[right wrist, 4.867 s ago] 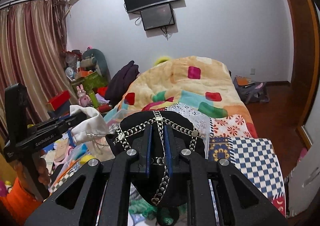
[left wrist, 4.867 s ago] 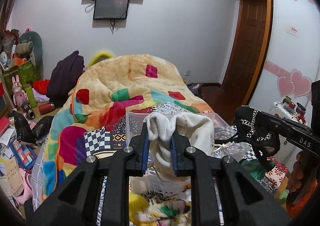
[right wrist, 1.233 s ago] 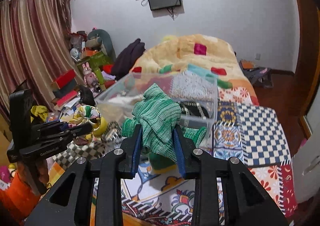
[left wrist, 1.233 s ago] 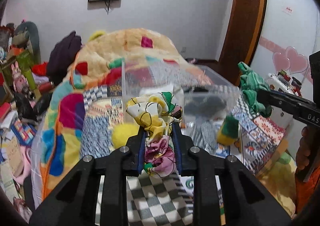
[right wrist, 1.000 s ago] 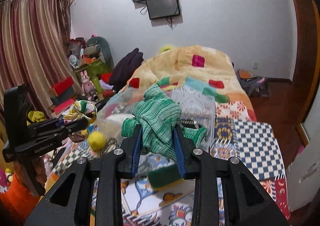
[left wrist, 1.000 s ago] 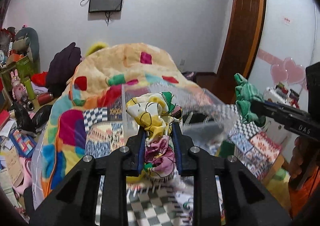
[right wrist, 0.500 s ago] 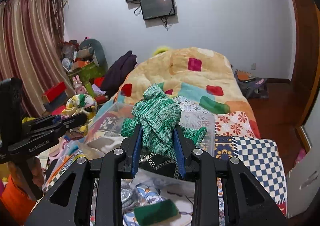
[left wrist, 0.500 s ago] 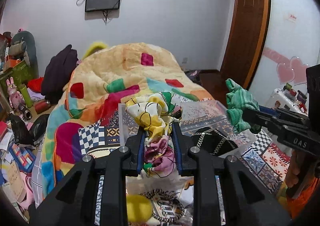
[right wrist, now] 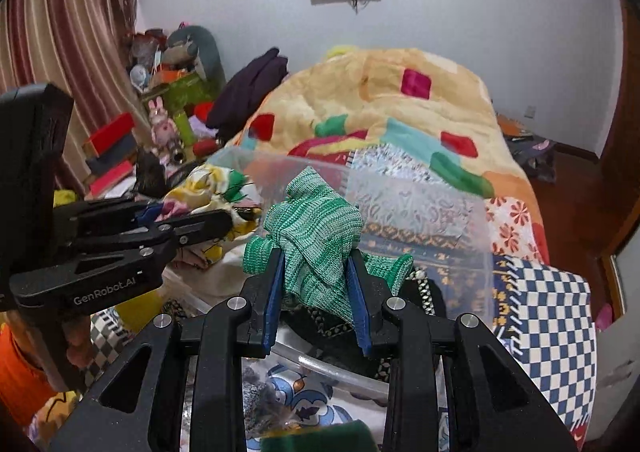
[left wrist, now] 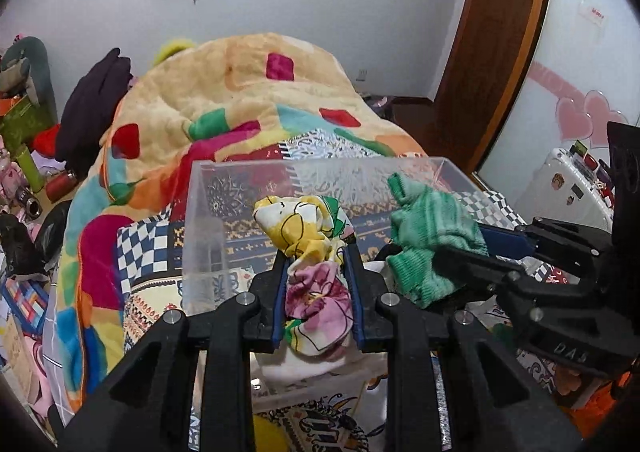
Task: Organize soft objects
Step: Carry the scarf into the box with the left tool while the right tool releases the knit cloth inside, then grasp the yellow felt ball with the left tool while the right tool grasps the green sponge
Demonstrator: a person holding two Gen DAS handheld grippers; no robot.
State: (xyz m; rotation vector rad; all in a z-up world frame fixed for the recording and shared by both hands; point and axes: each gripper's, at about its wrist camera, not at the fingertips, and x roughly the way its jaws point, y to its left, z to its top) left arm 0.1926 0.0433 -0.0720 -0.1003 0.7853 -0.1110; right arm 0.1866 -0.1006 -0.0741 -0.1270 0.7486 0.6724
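My left gripper (left wrist: pixel 318 292) is shut on a floral yellow, pink and green cloth (left wrist: pixel 308 248) and holds it over the clear plastic bin (left wrist: pixel 204 220) on the bed. My right gripper (right wrist: pixel 316 292) is shut on a green knit cloth (right wrist: pixel 316 244), also over the bin (right wrist: pixel 472 236). In the left wrist view the right gripper (left wrist: pixel 460 252) comes in from the right with the green cloth (left wrist: pixel 432 228). In the right wrist view the left gripper (right wrist: pixel 224 224) comes in from the left with the floral cloth (right wrist: pixel 208 188). A white cloth (left wrist: pixel 304 368) and a black chained item (right wrist: pixel 424 292) lie in the bin.
The bin stands on a patchwork bedspread (right wrist: pixel 552 308) in front of a heaped colourful blanket (left wrist: pixel 240 92). A yellow ball (left wrist: pixel 272 432) and a green sponge (right wrist: pixel 320 440) lie near the front. Clutter and boxes (right wrist: pixel 116 156) fill the floor at left. A wooden door (left wrist: pixel 500 32) is at right.
Both grippers have moved forward and down over the bin and closer together, each still holding its cloth. The bin now fills the near foreground.
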